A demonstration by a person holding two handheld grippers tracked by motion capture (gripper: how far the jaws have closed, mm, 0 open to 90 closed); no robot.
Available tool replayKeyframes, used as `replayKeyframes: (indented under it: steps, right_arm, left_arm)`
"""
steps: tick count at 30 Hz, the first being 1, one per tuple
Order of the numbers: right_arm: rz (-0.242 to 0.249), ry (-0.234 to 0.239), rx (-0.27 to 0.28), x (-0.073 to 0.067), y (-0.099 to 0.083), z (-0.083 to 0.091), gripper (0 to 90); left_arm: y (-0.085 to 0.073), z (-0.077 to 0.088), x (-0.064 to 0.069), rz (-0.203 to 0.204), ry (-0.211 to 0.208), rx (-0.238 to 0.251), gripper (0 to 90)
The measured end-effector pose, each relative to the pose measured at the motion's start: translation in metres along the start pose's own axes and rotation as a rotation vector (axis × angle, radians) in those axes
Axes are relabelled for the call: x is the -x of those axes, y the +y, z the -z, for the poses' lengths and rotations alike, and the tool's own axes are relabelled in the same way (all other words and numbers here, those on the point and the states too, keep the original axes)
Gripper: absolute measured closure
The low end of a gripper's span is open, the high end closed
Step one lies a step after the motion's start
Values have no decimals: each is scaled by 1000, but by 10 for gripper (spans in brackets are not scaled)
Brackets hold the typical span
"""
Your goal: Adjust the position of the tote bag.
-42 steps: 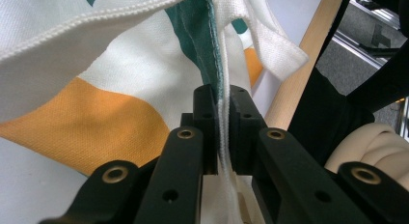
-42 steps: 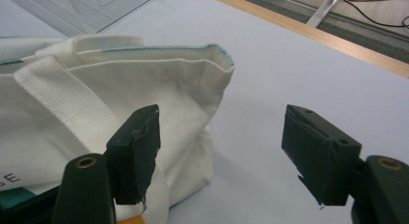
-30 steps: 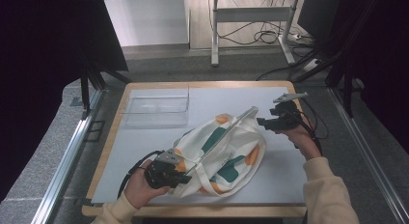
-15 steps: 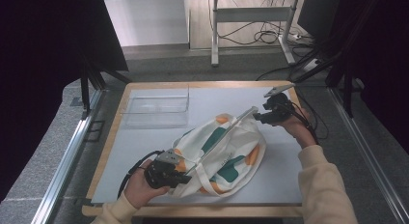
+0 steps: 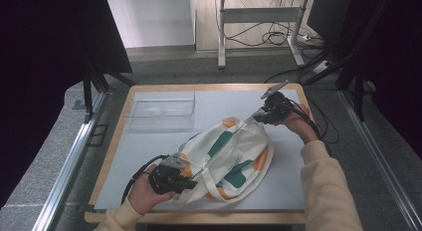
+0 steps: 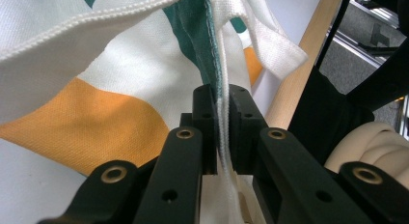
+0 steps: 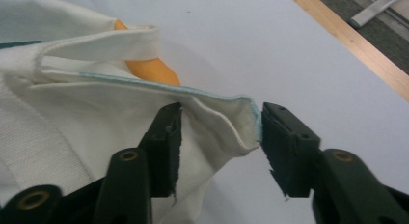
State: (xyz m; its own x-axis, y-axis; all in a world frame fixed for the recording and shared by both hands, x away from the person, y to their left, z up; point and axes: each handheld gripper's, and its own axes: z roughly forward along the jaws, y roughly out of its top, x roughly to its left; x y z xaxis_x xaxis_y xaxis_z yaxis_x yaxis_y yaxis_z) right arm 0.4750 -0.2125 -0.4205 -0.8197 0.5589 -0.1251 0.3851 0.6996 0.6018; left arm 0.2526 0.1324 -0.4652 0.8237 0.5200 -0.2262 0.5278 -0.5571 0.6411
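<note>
A white cloth tote bag (image 5: 234,156) with orange and green patches lies across the middle of the table. At its near left end my left gripper (image 5: 191,172) is shut on the bag's hem, and the left gripper view shows the white fabric edge pinched between the jaws (image 6: 222,96). At the bag's far right corner my right gripper (image 5: 259,116) is open. In the right gripper view its jaws (image 7: 219,125) stand on either side of the folded corner of the bag (image 7: 96,132), apart and not pressing it. A handle strap (image 7: 96,43) loops just beyond.
A clear plastic box (image 5: 161,111) stands at the back left of the white mat. The wooden table rim (image 5: 199,86) frames the mat. Cables trail from both grippers. Bare mat lies to the right of the bag and along the far side.
My right gripper has moved left and slightly away, up to the bag's far corner, and its jaws now straddle it. The left gripper has kept its hold and place.
</note>
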Motion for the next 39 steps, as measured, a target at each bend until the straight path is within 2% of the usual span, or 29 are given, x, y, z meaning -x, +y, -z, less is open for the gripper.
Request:
replayKeyframes:
  steps: [1,2,4,6,11,20,27,32,34,39]
  right_arm:
    - [0,0,0,0,0,0,530]
    - [20,1,2,-1,1,-2,590]
    - [22,-5,1,-1,1,-2,610]
    - [26,-13,-2,-1,2,-2,671]
    - [26,-5,-1,0,-2,-1,764]
    - [25,-5,9,-1,-5,8,791]
    - [25,-28,28,-5,-5,21,794]
    - [21,-34,31,-7,-7,32,794]
    - [22,-38,33,-7,-7,34,794]
    - [20,-52,58,-10,-9,49,798]
  left_arm:
    - [0,0,0,0,0,0,840]
    - [0,0,0,2,-1,0,840]
    - [0,0,0,2,-2,2,839]
    - [0,0,-1,2,-1,-2,838]
    - [0,0,0,2,3,3,839]
    - [0,1,0,-7,9,1,845]
    - [0,4,-2,-10,11,2,849]
    - [2,9,-5,-24,28,-3,853]
    - [2,11,-6,-10,38,10,854]
    - [4,20,-14,-8,62,23,856]
